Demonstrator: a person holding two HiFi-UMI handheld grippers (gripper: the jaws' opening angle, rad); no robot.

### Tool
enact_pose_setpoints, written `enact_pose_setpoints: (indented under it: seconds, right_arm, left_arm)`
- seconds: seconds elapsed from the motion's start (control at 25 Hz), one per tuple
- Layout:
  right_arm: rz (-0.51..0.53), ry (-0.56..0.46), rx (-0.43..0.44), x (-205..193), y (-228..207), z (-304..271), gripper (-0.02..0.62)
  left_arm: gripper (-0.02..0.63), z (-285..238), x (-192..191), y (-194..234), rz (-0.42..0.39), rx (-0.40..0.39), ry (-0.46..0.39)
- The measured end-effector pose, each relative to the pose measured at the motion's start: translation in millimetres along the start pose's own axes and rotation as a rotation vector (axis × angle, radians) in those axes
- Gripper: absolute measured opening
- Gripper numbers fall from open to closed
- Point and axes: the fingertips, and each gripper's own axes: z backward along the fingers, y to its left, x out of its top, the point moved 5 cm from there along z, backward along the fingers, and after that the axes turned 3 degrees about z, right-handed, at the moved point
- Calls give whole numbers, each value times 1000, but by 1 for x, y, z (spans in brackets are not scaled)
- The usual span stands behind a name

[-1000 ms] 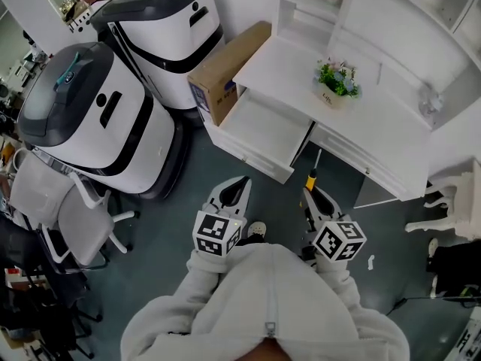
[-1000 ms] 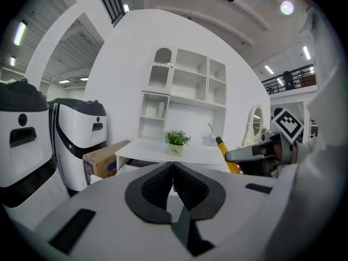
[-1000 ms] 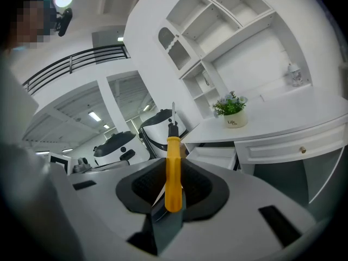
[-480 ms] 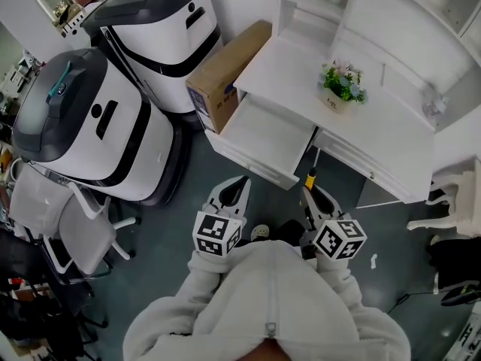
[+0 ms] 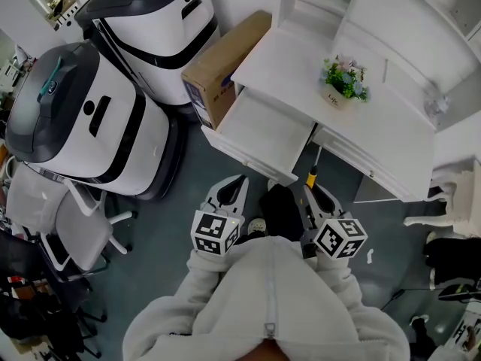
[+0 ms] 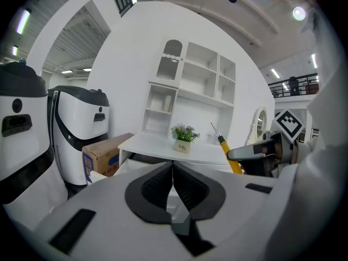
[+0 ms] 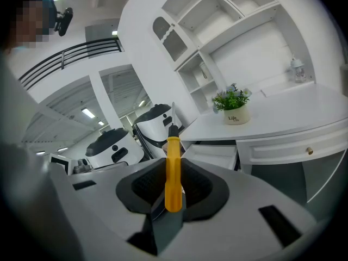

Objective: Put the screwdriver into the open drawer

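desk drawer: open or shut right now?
Open. The drawer is pulled out from under the desk top, its white inside visible from above. The screwdriver sits in the right gripper, outside it.

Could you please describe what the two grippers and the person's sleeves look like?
Both the left gripper and the right gripper have white shells with black, ribbed pads tapering to a point. Each carries a white cube printed with black square markers. The sleeves belong to a pale grey zipped top.

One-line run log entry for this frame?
right gripper: shut on screwdriver | left gripper: shut, empty | drawer: open, screwdriver not in yet
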Motion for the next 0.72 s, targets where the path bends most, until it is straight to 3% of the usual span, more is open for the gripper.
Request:
enact_pose_setpoints:
  seconds: [0.72]
  right_arm:
    - [17,97,62,46,-45,-79,97]
  left_arm:
    - [18,-79,22,30,43,72,29]
